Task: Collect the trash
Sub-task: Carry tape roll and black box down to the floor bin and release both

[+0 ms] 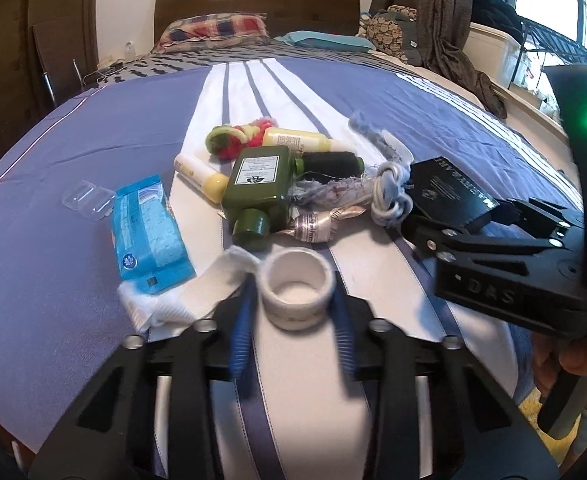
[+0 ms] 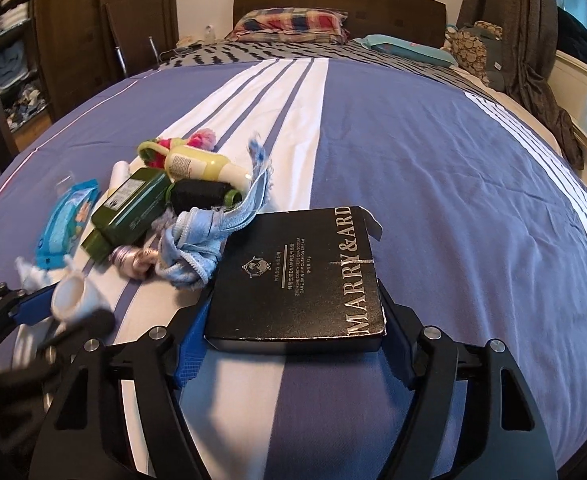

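Observation:
A white tape roll (image 1: 295, 290) with a loose white strip (image 1: 197, 292) sits between the blue pads of my left gripper (image 1: 293, 320), which is shut on it. It also shows blurred in the right wrist view (image 2: 73, 294). My right gripper (image 2: 295, 320) is shut on a black "MARRY&ARD" box (image 2: 305, 276), held just above the bed; the box shows in the left wrist view (image 1: 449, 194) too. A pile lies on the bedspread: a green bottle (image 1: 257, 188), yellow bottles (image 1: 297, 140), a black thread spool (image 1: 333, 164), blue fabric scraps (image 2: 205, 240) and a blue wipes pack (image 1: 147, 228).
The bed has a blue and white striped cover (image 2: 433, 152), with pillows (image 2: 289, 24) at the headboard. A clear plastic lid (image 1: 85, 200) lies left of the wipes pack. A colourful yarn bundle (image 1: 233, 140) lies behind the bottles. Curtains (image 2: 529, 48) and a window ledge are to the right.

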The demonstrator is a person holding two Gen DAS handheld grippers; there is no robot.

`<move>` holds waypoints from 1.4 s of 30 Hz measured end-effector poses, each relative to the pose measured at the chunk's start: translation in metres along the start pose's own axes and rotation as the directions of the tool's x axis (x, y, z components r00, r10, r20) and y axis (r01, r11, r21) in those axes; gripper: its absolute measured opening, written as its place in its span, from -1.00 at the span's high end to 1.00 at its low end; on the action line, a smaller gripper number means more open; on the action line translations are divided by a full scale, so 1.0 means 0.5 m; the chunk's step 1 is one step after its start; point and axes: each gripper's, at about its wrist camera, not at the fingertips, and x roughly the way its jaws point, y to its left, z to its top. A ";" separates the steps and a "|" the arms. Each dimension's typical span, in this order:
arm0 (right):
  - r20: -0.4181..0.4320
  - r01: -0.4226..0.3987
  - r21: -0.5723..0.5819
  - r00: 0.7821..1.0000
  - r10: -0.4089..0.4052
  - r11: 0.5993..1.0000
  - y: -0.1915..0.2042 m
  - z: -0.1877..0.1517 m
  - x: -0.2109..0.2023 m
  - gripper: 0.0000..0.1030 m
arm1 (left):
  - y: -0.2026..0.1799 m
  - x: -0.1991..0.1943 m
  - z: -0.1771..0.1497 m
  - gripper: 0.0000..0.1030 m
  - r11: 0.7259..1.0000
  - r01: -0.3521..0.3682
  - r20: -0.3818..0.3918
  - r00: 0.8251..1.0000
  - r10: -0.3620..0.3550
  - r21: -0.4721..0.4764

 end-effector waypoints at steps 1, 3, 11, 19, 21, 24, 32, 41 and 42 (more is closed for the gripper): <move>0.001 0.002 0.005 1.000 -0.002 1.000 -0.001 -0.009 -0.012 -0.42 | 0.000 -0.003 -0.002 0.39 1.000 0.001 -0.001 1.000 -0.001 0.001; 0.002 0.010 0.015 1.000 -0.010 1.000 -0.004 -0.023 -0.024 -0.42 | 0.000 -0.011 -0.008 0.39 1.000 0.013 0.000 1.000 -0.013 -0.001; 0.000 0.015 0.073 1.000 -0.015 0.997 -0.010 -0.087 -0.085 -0.42 | 0.005 -0.061 -0.050 0.40 0.995 0.103 0.009 0.995 -0.103 0.014; 0.027 -0.033 0.097 0.999 0.031 0.995 0.014 -0.156 -0.170 -0.41 | 0.010 -0.155 -0.109 0.40 0.984 0.176 0.051 0.983 -0.177 0.017; 0.041 -0.030 0.091 0.999 0.027 0.995 0.023 -0.177 -0.200 -0.41 | 0.010 -0.180 -0.124 0.40 0.983 0.182 0.060 0.981 -0.183 0.024; 0.044 -0.035 0.083 0.999 0.031 0.996 0.031 -0.208 -0.233 -0.42 | 0.003 -0.216 -0.150 0.40 0.986 0.163 0.068 0.984 -0.166 0.041; -0.038 -0.081 0.085 0.996 0.084 0.993 0.055 -0.305 -0.247 -0.42 | -0.013 -0.232 -0.250 0.39 0.993 0.109 -0.017 0.994 -0.109 0.051; -0.248 -0.129 0.105 0.957 0.152 0.986 0.102 -0.403 -0.163 -0.42 | -0.007 -0.137 -0.373 0.39 0.998 0.050 -0.252 0.967 -0.040 0.035; -0.267 -0.125 0.107 0.952 0.149 0.986 0.105 -0.411 -0.151 -0.42 | -0.008 -0.120 -0.385 0.39 0.998 0.061 -0.283 0.958 -0.050 0.030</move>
